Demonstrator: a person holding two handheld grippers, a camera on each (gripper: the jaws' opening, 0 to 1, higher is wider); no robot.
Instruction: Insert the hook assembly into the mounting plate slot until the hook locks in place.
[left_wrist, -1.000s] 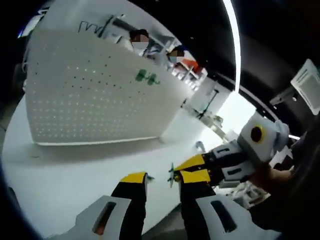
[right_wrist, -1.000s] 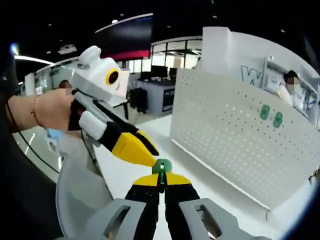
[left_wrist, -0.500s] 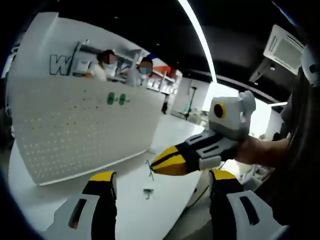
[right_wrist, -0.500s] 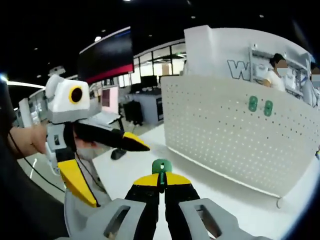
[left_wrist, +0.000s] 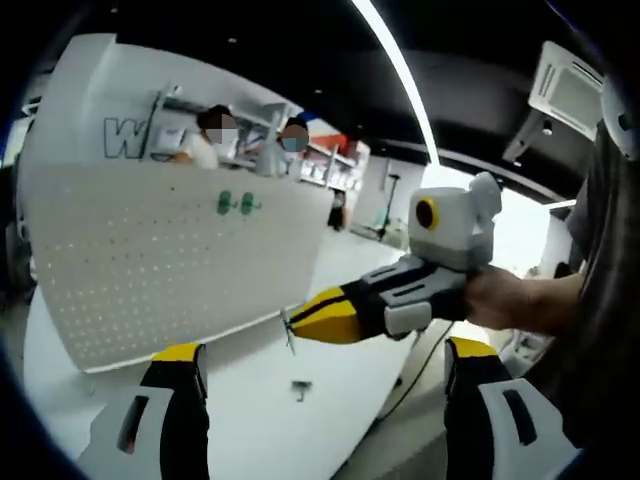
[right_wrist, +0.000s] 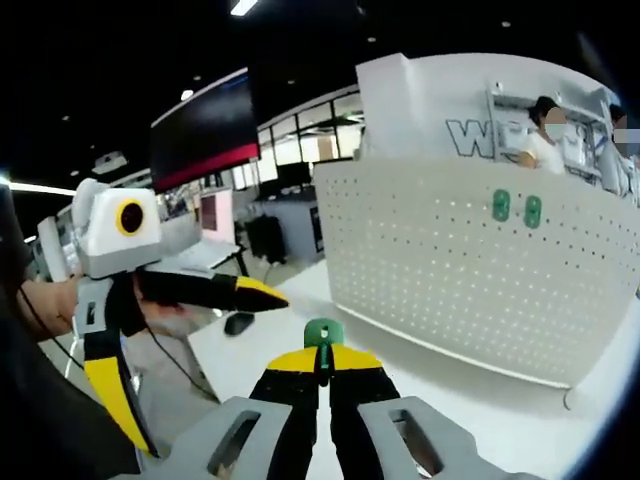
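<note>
In the left gripper view, we see our left gripper with its yellow-tipped jaws spread wide apart, released and holding nothing. The right gripper comes in from the right, jaws clenched on a thin hook assembly. A small part lies on the white table below it. The white pegboard mounting plate stands upright beyond, carrying two green hooks.

In the right gripper view, our right gripper pinches the green hook assembly between closed jaws (its green head pokes out above). The left gripper hangs open at the left, well apart from the pegboard mounting plate with its two green hooks.
</note>
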